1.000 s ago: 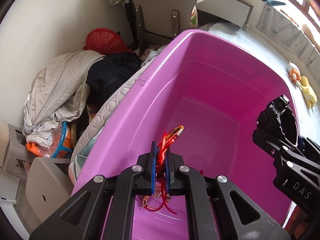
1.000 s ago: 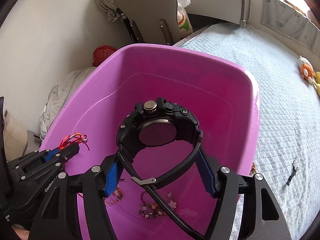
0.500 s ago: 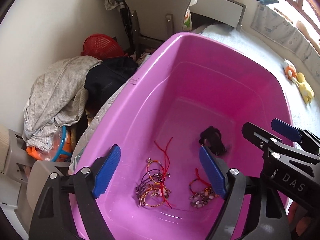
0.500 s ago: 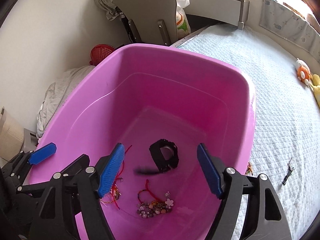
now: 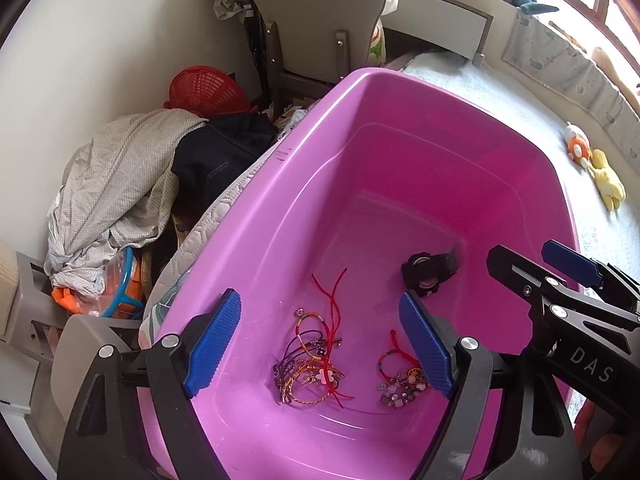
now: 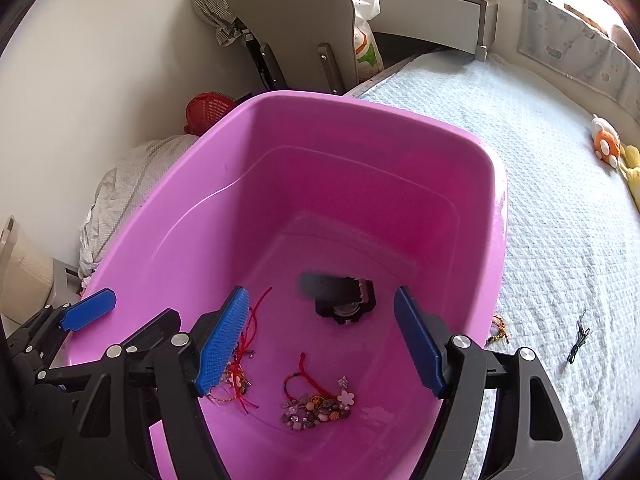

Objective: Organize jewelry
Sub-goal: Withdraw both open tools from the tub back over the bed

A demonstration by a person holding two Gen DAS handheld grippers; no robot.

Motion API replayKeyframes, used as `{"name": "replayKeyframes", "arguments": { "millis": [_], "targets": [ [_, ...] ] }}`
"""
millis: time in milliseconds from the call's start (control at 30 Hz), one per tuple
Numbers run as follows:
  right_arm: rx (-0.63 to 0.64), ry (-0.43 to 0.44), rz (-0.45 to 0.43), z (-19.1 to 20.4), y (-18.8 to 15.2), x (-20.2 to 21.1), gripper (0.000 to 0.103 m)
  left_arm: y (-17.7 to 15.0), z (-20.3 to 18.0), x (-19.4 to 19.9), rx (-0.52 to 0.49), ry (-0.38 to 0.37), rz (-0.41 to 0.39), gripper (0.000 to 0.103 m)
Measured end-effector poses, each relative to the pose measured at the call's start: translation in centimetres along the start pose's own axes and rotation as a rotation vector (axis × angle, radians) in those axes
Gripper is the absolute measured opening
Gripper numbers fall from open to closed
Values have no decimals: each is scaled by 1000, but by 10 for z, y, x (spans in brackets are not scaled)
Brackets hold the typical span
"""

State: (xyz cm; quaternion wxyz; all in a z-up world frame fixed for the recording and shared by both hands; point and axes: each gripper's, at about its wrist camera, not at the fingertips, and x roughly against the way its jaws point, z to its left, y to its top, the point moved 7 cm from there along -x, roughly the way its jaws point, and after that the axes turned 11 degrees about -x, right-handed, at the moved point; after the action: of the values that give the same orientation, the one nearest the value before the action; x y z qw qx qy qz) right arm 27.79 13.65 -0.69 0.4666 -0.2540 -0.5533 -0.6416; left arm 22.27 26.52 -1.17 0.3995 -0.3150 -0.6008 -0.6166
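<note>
A pink plastic tub (image 5: 304,168) (image 6: 168,208) sits on the bed. On its floor lie a black watch (image 5: 427,273) (image 6: 340,300), a tangle of red-cord bracelets (image 5: 316,360) (image 6: 240,364) and a beaded bracelet (image 5: 400,384) (image 6: 316,400). My left gripper (image 5: 320,344) is open and empty over the tub's near end. My right gripper (image 6: 320,344) is open and empty above the tub, to the right of the left one. A small bracelet (image 6: 498,330) and a dark chain (image 6: 578,342) lie on the bedspread right of the tub.
A white quilted bedspread (image 6: 560,200) stretches to the right, with plush toys (image 5: 596,168) on it. Left of the bed are a clothes pile (image 5: 132,184), a red basket (image 5: 208,92) and a grey chair (image 5: 312,20).
Both grippers opened. The left one dropped the red-cord bracelet and the right one dropped the black watch; both now lie on the tub floor.
</note>
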Motion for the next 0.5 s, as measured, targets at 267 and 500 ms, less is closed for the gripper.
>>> {"name": "replayKeyframes", "arguments": {
  "millis": [267,500],
  "targets": [
    [-7,17,-20,0,-6,16,72,-4,-1,16,-7,3,-21,80],
    [-19,30,-35,-2,-15,31,72,-11,-7,29,-23,-2,-38,80]
  ]
}}
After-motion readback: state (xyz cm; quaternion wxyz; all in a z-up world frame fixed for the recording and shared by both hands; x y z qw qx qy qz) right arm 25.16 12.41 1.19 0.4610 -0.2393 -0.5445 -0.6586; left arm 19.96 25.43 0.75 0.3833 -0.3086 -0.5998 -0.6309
